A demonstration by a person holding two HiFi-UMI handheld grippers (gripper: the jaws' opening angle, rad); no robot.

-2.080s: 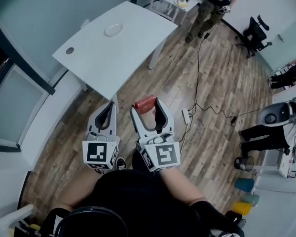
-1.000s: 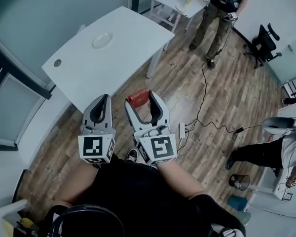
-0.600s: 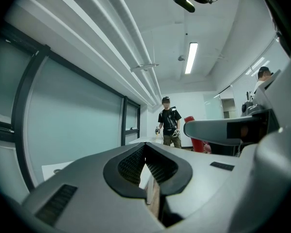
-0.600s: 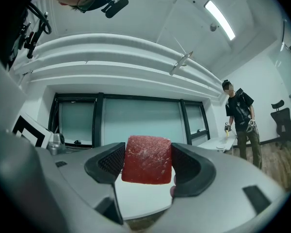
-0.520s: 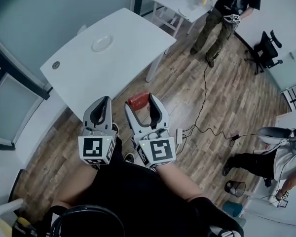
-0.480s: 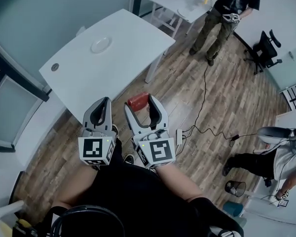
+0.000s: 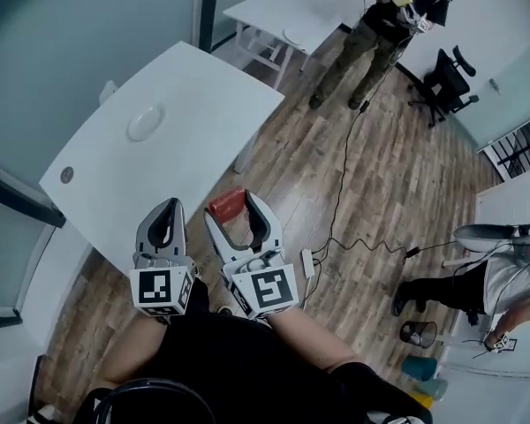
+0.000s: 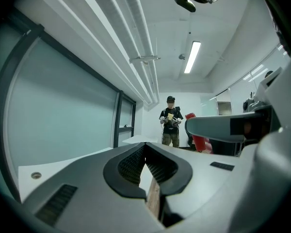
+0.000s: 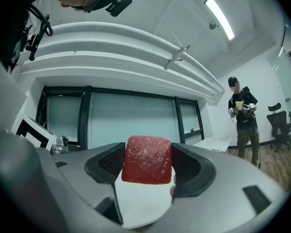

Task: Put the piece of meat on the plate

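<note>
A red block of meat [image 9: 147, 160] sits clamped between the pads of my right gripper [image 9: 146, 166], which is shut on it. From the head view the meat [image 7: 225, 203] hangs over the wooden floor, just off the near edge of the white table [image 7: 185, 87]. A small white plate [image 7: 146, 122] lies on that table, well ahead and to the left of both grippers. My left gripper [image 7: 166, 205] is shut with nothing in it, beside the right one. In the left gripper view its jaws [image 8: 146, 163] meet, and the meat [image 8: 201, 141] shows red at the right.
A second white table [image 7: 269, 11] with a plate stands further back, next to a standing person [image 7: 380, 20] who holds grippers. A black office chair [image 7: 443, 71], a floor cable [image 7: 340, 175], a power strip [image 7: 307, 263] and another person [image 7: 490, 272] are on the right.
The view has swung, so the table and plate now lie further left and lower in the frame. Both grippers sit slightly lower and left. The meat stays held in the right gripper.
</note>
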